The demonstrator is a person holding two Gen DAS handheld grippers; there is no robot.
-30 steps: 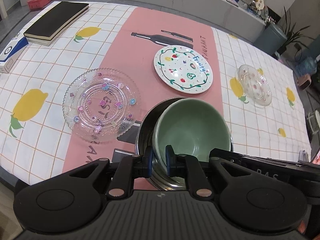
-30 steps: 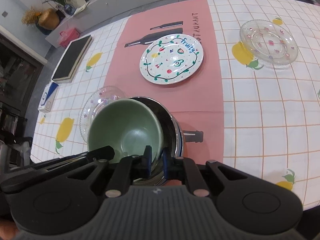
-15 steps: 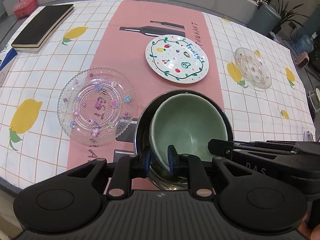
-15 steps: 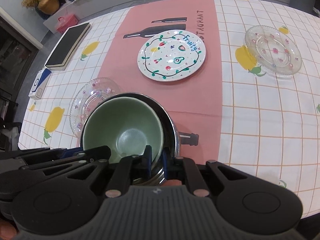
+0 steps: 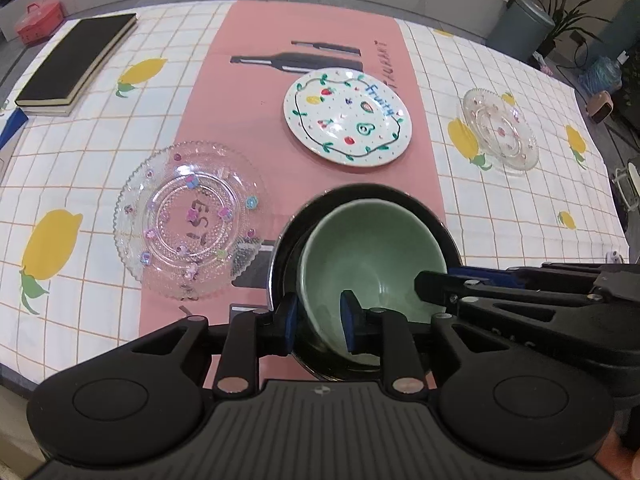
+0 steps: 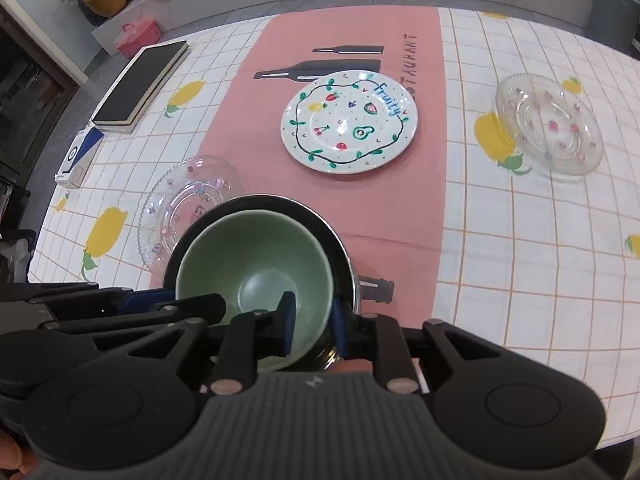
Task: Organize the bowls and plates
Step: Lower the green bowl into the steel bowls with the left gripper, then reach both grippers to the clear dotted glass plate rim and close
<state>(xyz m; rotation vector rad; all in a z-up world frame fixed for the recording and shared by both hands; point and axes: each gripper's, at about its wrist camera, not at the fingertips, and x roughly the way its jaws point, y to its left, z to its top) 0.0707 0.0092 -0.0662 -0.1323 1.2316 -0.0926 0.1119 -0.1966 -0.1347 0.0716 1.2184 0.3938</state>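
A green bowl (image 5: 372, 240) sits inside a steel bowl (image 5: 288, 236) on the pink runner; both show in the right wrist view, green bowl (image 6: 256, 256) and steel bowl (image 6: 340, 248). My left gripper (image 5: 319, 319) has its jaws slightly parted astride the green bowl's near-left rim. My right gripper (image 6: 312, 324) straddles the green bowl's near-right rim, jaws also parted. A white fruit-painted plate (image 5: 347, 117) lies beyond, a clear beaded plate (image 5: 188, 216) to the left, a small clear plate (image 5: 500, 128) at the far right.
A black book (image 5: 76, 64) and a blue-white box (image 6: 78, 154) lie at the table's far left. A red box (image 5: 38, 22) stands beyond the table edge. The table's near edge runs just under both grippers.
Both grippers' jaws have widened on the green bowl's rim. The green bowl now sits lower in the steel bowl. Both cameras have drawn slightly closer.
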